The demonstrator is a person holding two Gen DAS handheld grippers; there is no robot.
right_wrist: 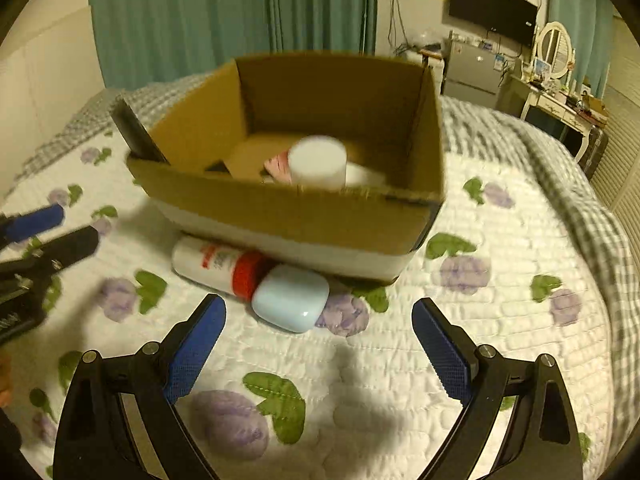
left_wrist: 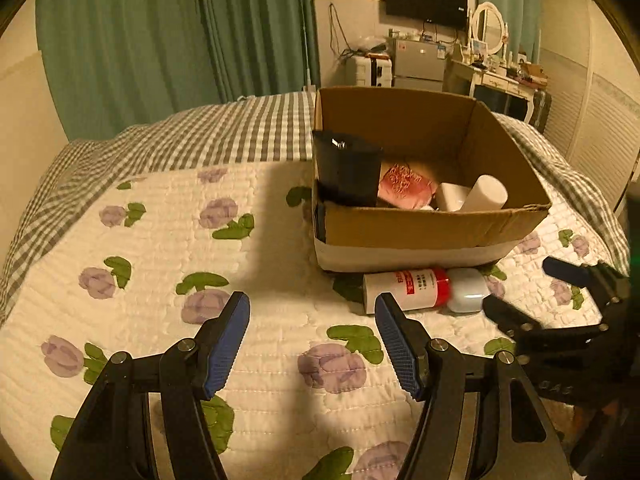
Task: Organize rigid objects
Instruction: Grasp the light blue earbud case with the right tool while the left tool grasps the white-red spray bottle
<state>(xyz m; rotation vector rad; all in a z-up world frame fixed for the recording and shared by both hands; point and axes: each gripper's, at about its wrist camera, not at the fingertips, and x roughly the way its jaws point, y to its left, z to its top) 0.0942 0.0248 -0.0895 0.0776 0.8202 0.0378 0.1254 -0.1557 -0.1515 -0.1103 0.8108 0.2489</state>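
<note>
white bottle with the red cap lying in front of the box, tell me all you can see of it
The white bottle is a smooth cylinder, plastic by its look, with a red cap and a label printed in red, too small to read. It lies on its side on the floral quilt, against the front base of the cardboard box. Its cap end touches a pale blue rounded case. Neither gripper holds it; the right gripper hovers open just before it.

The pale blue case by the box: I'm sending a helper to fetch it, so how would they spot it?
Find the open cardboard box on the floral quilt. Against its near wall, outside it, two things lie touching. The pale blue case is the smooth, rounded, label-free one; its neighbour is a white bottle with a red cap and printed label.
</note>
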